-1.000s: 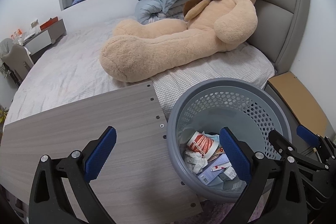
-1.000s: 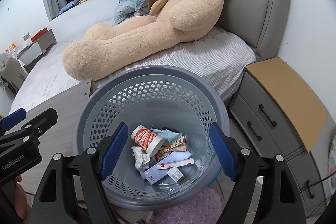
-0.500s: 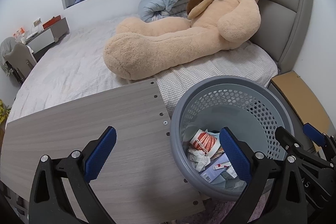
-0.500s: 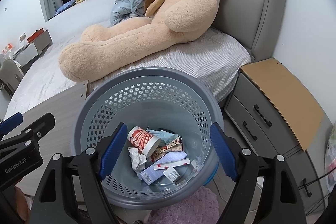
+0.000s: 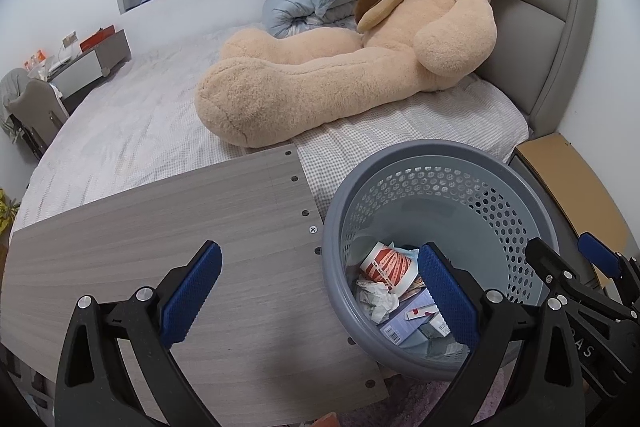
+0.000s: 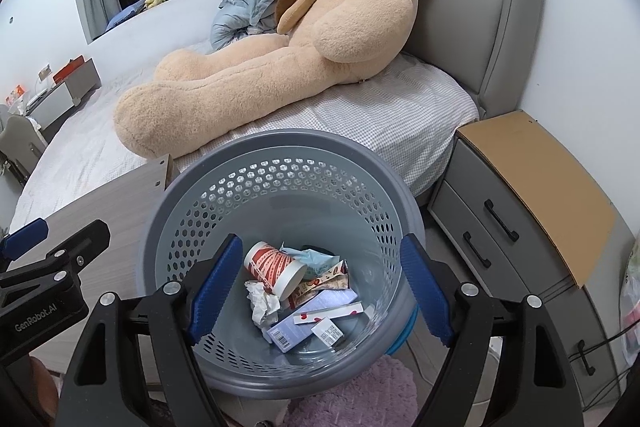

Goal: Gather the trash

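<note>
A grey perforated trash basket (image 6: 280,163) stands on the floor beside the bed; it also shows in the left wrist view (image 5: 440,157). Inside lie a red-and-white paper cup (image 6: 272,267), crumpled white paper (image 6: 262,303), a purple box (image 6: 312,315) and wrappers. My right gripper (image 6: 320,287) is open and empty above the basket's mouth. My left gripper (image 5: 320,291) is open and empty over the right edge of the wooden table (image 5: 160,227), its right finger over the basket.
A large tan teddy bear (image 5: 360,67) lies on the bed (image 5: 120,131) behind the table. A grey nightstand with a cardboard top (image 6: 532,187) stands right of the basket. A pink fluffy rug (image 6: 360,395) lies below it.
Both grippers have drawn back and up a little from the basket, so it sits slightly farther and lower in both views. Both stay open and empty.
</note>
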`<state>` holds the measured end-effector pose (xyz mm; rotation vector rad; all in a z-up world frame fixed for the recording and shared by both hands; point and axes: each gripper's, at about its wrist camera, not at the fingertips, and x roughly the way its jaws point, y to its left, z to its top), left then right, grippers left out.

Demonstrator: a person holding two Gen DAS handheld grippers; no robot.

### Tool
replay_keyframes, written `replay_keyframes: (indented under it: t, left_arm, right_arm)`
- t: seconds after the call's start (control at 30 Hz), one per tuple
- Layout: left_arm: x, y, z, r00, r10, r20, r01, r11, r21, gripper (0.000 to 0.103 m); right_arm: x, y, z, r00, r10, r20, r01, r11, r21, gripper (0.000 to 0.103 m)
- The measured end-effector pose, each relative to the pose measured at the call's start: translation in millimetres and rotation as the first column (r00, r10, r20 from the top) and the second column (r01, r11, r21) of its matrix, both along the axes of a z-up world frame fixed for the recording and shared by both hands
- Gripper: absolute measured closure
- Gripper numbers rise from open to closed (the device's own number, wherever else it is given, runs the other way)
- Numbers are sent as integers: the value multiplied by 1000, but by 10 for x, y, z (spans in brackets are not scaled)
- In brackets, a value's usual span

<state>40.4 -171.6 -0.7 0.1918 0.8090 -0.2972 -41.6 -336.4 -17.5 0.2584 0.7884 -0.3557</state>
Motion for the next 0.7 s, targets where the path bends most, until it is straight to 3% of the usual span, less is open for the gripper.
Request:
replay_keyframes:
  t: [0.7]
  left_arm:
    - [-11,30,1,1000,-4,5,4,1000,-6,6]
  right_arm:
    - [29,28,8,1000,9,-6,-9,1000,-11,26]
